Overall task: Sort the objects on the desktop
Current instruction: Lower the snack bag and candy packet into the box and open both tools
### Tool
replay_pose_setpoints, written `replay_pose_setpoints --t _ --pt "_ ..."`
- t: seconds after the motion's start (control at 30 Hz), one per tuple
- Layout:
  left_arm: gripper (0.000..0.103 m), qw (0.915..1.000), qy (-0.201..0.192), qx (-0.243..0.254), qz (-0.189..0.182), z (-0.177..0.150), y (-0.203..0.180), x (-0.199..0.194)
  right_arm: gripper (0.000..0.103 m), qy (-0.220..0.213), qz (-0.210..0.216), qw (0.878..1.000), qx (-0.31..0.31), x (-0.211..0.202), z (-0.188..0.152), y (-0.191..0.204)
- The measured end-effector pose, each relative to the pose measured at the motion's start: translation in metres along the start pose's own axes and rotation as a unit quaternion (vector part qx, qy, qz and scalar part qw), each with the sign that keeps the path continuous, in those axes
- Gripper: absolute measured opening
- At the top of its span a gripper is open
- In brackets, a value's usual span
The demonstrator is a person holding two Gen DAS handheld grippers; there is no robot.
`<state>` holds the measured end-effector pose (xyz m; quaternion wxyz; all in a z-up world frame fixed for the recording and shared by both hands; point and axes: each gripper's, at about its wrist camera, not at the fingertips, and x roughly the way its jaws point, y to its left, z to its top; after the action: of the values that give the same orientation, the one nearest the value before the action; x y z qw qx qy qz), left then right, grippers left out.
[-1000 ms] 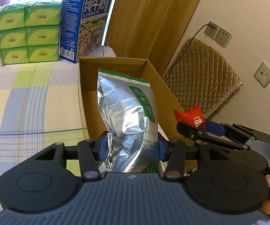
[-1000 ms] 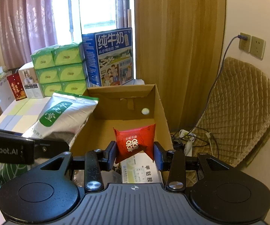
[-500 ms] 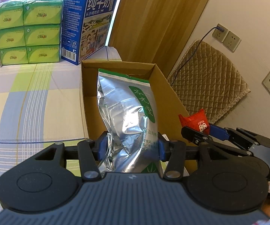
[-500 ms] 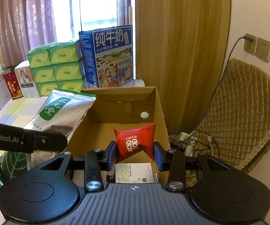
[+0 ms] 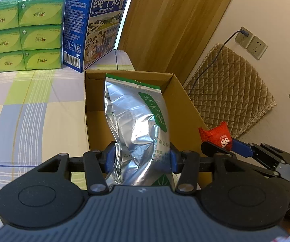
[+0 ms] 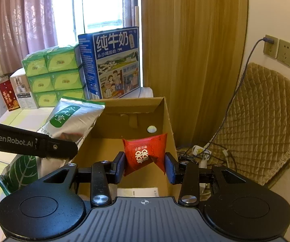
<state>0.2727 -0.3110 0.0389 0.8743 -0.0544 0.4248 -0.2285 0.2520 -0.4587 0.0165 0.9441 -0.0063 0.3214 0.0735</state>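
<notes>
My left gripper (image 5: 140, 158) is shut on a silver foil pouch (image 5: 137, 121) with a green label, held upright over the open cardboard box (image 5: 185, 104). The same pouch (image 6: 72, 121) shows at the left of the right wrist view, over the box's left wall. My right gripper (image 6: 145, 166) is shut on a small red packet (image 6: 145, 153) with white characters, above the cardboard box (image 6: 168, 117). In the left wrist view the red packet (image 5: 217, 134) hangs beyond the box's right wall. A white printed paper (image 6: 139, 191) lies on the box floor.
Stacked green tissue packs (image 5: 24, 32) and a blue milk carton (image 5: 96, 24) stand at the back of the checked tablecloth (image 5: 34, 111). A quilted cushion (image 6: 265, 125), wall sockets (image 6: 279, 49) and cables (image 6: 203, 151) lie right of the box.
Both grippers have risen and moved back a little with their loads; the box sits lower and farther in both views. Neither grip has changed.
</notes>
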Motion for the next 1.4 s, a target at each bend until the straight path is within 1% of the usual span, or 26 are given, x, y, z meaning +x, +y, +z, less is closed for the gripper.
replay_pose_setpoints --t 0.13,0.2,0.23,0.27,0.37,0.5,0.87,1.4 --pt "0.047 1.0 -0.001 -0.009 -0.001 0.005 0.003 0.007 0.038 0.002 0.001 1.0 0.001 0.01 0.005 0.0" --pt "0.052 0.9999 -0.012 -0.004 -0.003 0.008 0.003 0.008 0.038 0.003 0.0 1.0 0.002 0.014 0.007 0.0" --pt "0.058 0.9999 -0.016 -0.002 -0.001 0.01 0.003 0.008 0.038 0.003 -0.001 1.0 0.002 0.015 0.007 0.0" --pt "0.059 0.9998 -0.019 -0.001 0.003 0.012 0.004 0.007 0.038 0.004 -0.001 1.0 0.003 0.016 0.008 0.0" --pt "0.059 0.9995 -0.03 0.002 0.008 0.014 0.005 0.001 0.038 0.006 -0.001 1.0 0.002 0.018 0.008 0.0" --pt "0.059 0.9994 -0.033 -0.002 0.011 0.015 0.011 -0.004 0.038 0.01 0.001 1.0 0.0 0.02 0.006 0.002" --pt "0.059 0.9995 -0.026 -0.001 0.017 0.007 0.023 -0.01 0.038 0.015 0.008 1.0 -0.005 0.026 0.009 0.014" --pt "0.059 0.9993 -0.03 0.003 0.02 0.005 0.03 -0.018 0.038 0.014 0.012 1.0 -0.014 0.035 0.019 0.025"
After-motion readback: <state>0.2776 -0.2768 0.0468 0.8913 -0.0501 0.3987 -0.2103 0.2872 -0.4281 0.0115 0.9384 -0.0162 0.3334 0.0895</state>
